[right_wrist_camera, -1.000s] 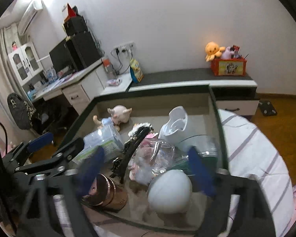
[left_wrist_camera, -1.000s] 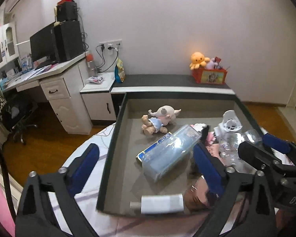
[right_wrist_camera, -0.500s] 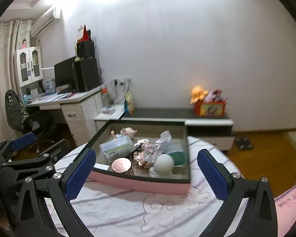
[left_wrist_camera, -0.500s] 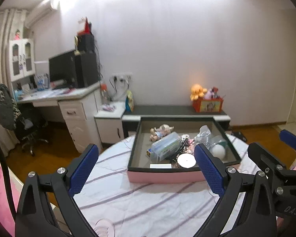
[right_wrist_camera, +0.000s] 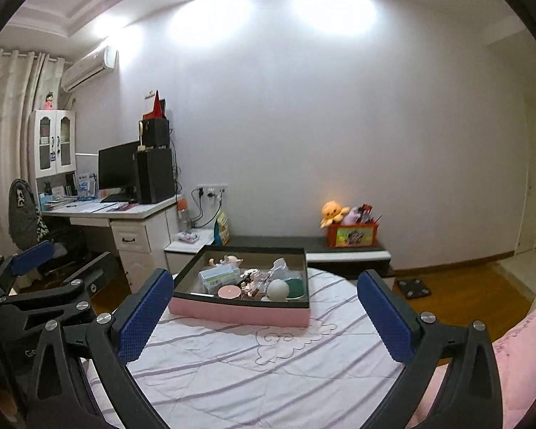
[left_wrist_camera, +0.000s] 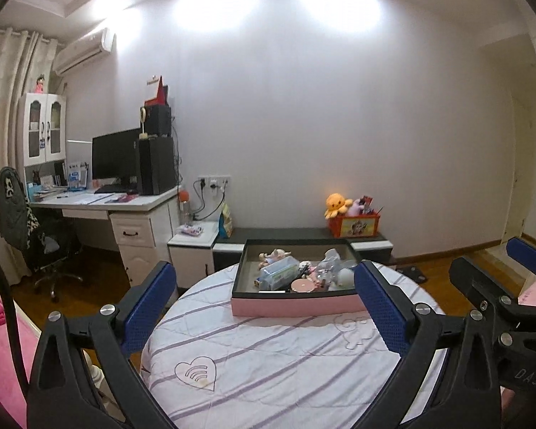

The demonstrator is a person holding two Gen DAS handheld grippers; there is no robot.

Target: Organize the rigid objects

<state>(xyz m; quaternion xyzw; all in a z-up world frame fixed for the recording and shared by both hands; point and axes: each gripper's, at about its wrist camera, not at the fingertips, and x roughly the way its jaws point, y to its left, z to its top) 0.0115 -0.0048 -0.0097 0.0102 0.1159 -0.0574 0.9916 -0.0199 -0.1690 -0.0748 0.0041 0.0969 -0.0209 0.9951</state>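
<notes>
A pink box with a dark rim sits at the far side of a round table with a striped white cloth. It holds several items: a clear plastic case, a small doll, a round pink tin and a white ball. My left gripper and right gripper are both open and empty, held well back from the box above the table's near part.
A white desk with a monitor and an office chair stand at the left. A low dark bench along the wall carries an orange box of toys. A scale lies on the wooden floor at the right.
Both grippers have pulled far back and up from the box: it filled the views a second ago and now sits small at the table's far side. Both stay open and empty.
</notes>
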